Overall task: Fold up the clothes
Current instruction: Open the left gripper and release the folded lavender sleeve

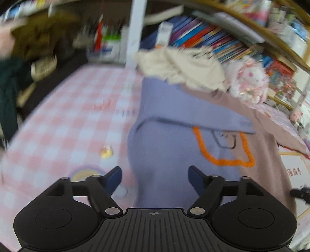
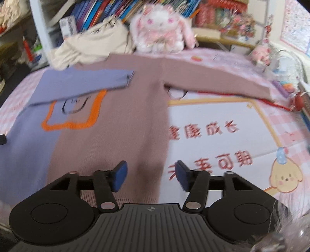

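Observation:
A two-tone sweater (image 2: 116, 120), lavender on one half and mauve on the other with an orange outline patch (image 2: 73, 116), lies flat on the pink checked tablecloth (image 1: 64, 116). Its lavender sleeve (image 2: 83, 85) is folded across the chest; the mauve sleeve (image 2: 213, 77) stretches out to the right. In the left wrist view the sweater (image 1: 174, 151) lies ahead. My left gripper (image 1: 155, 180) is open and empty above the lavender hem. My right gripper (image 2: 152, 174) is open and empty above the mauve hem edge.
A cream garment (image 2: 93, 42) and a plush rabbit (image 2: 160, 27) sit at the table's far edge before a bookshelf (image 2: 108, 11). A printed mat with red characters (image 2: 213, 139) lies right of the sweater. Small items (image 2: 296, 98) crowd the right edge.

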Motion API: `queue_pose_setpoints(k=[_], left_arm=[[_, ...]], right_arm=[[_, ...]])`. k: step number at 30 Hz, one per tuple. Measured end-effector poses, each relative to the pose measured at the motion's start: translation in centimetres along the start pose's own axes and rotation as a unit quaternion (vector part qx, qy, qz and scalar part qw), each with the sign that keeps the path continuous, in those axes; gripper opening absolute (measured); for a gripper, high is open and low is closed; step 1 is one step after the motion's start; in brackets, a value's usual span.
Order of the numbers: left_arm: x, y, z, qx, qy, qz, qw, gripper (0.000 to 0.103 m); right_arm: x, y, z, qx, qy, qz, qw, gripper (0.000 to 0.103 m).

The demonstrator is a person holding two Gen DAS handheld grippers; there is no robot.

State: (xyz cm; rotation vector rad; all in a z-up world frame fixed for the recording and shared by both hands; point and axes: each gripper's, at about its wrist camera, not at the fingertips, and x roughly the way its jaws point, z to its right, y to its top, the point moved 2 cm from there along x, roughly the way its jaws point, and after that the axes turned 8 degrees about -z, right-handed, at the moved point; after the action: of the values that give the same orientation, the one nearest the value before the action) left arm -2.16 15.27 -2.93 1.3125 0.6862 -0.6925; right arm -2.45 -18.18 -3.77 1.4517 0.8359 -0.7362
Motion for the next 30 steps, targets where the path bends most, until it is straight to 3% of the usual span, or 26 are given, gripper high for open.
queue_pose_setpoints(k=[3,7,11,20,30], left_arm=[[-0.7,0.0,1.5,0.045,0.007,0.020,0.9988,0.086],[-0.7,-0.6,3.1,0.086,0.002,0.015,0.9962,0.086],[-0.6,-1.0,4.3,0.114,-0.005,0.011,0.9934,0.087],[0.2,-1.7,6.2,0.119,-0.015,-0.005,0.9928,0.088],[0.9,-1.0,10.3,0.078,0.010,-0.008,0.9969,0.088]], right_arm=[[-0.7,0.0,-0.1,0.005,-0.005,0.021,1.000,0.077],[-1.3,-0.4,-0.4,0.001,-0.011,0.035,0.999,0.085],[-1.8,-1.2,-0.3,0.001,-0.022,0.035,0.999,0.086],[-1.8,-2.2,1.8,0.019,-0.033,0.018,0.999,0.086],[-0.3,0.3,5.6,-0.020,-0.009,0.018,1.000,0.086]])
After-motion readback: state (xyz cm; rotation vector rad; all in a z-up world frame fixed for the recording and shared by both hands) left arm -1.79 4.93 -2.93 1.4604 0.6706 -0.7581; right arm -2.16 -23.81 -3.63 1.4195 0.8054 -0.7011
